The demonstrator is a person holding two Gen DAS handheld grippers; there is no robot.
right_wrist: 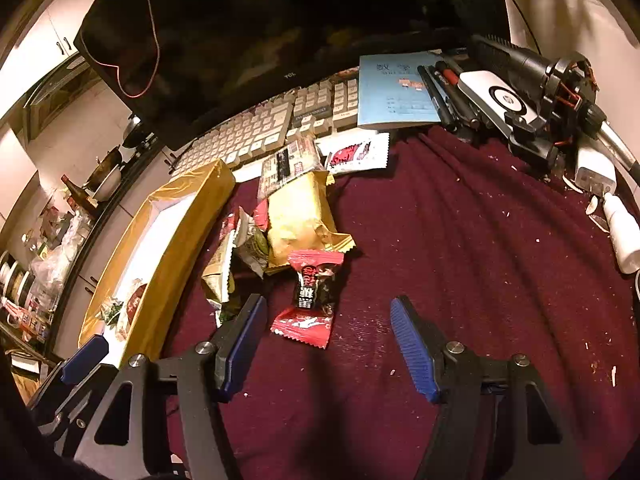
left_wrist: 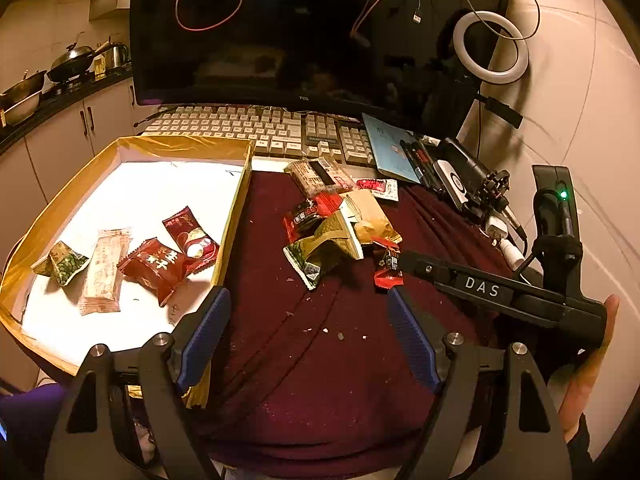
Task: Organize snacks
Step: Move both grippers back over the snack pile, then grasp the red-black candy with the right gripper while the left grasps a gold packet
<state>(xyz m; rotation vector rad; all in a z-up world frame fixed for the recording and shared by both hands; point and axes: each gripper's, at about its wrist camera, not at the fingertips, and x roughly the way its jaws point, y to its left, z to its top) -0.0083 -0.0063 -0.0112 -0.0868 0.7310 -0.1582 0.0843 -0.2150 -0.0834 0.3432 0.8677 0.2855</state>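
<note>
A gold-rimmed box (left_wrist: 236,208) with a white floor holds several snack packets, among them a red one (left_wrist: 160,268). It also shows at the left of the right wrist view (right_wrist: 188,216). A pile of loose snacks (left_wrist: 336,232) lies on the maroon cloth (left_wrist: 304,360) right of the box. My left gripper (left_wrist: 308,312) is open and empty above the cloth by the box's near corner. My right gripper (right_wrist: 328,320) is open, its fingers either side of a red-and-black candy packet (right_wrist: 314,296). A yellow packet (right_wrist: 300,216) lies behind it.
A keyboard (left_wrist: 256,128) and dark monitor (left_wrist: 280,28) stand behind the cloth. A blue booklet (right_wrist: 394,88), pens, a power bank (right_wrist: 496,96) and camera gear (right_wrist: 560,92) crowd the back right. A white bottle (right_wrist: 622,232) lies at the right edge. Crumbs dot the cloth.
</note>
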